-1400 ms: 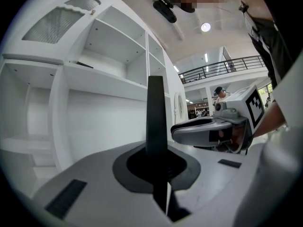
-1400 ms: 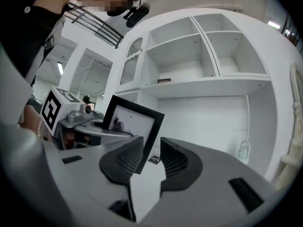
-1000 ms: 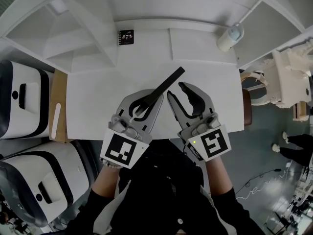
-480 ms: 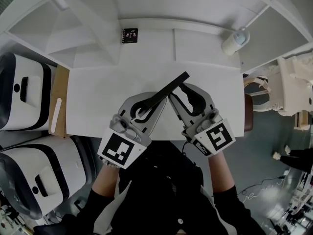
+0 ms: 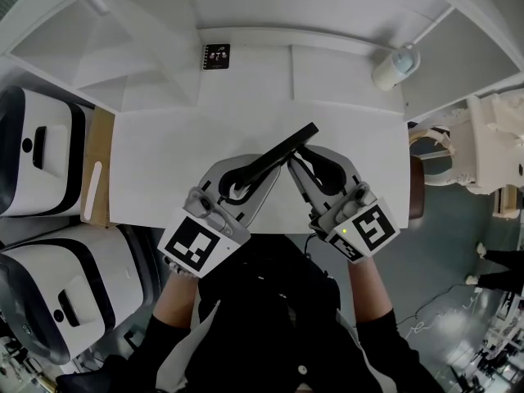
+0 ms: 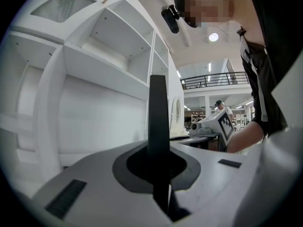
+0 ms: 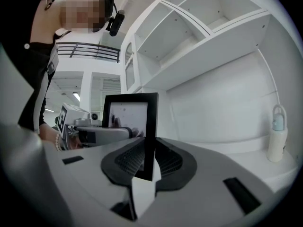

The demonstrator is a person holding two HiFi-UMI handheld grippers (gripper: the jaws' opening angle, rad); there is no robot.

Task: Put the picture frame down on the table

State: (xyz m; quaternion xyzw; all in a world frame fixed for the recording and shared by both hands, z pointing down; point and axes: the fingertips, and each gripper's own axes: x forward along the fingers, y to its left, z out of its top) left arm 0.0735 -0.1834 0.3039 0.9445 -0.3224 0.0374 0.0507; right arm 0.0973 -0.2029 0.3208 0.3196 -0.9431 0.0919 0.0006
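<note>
A: Nearest first, count them off: two marker cubes point(image 5: 195, 248), two hand-held grippers, and one picture frame point(image 5: 278, 150) shared between them.

B: Further out on the white surface point(image 5: 164, 162) there's one small black card point(image 5: 217, 58) at the back. One white bottle point(image 5: 391, 66) stands at the back right corner. Two white machines point(image 5: 37, 158) with black bands sit off the left side.

A: Grip check! The left hand-held gripper point(image 5: 248, 170) is clenched on the frame, which stands edge-on in its pads. The right hand-held gripper point(image 5: 296, 152) has just been closing. Its pads now sit against both faces at the frame's other end, so it's grasping too.

B: A second ago those right jaws stood wide at that end. The left grip looks unchanged, and the frame keeps the same diagonal line over the surface.

A: Is it touching down?

B: Can't tell from above. From the right gripper view it stands upright.

A: Now the textures. Both grippers have smooth grey shells, and the dark pads are finely ribbed.

B: The frame is a thin rectangle with a flat black border round a pale pane. The bottle is a plain cylinder with a pale blue cap and a loop. The shelf unit point(image 5: 139, 64) behind is all flat white boards.
</note>
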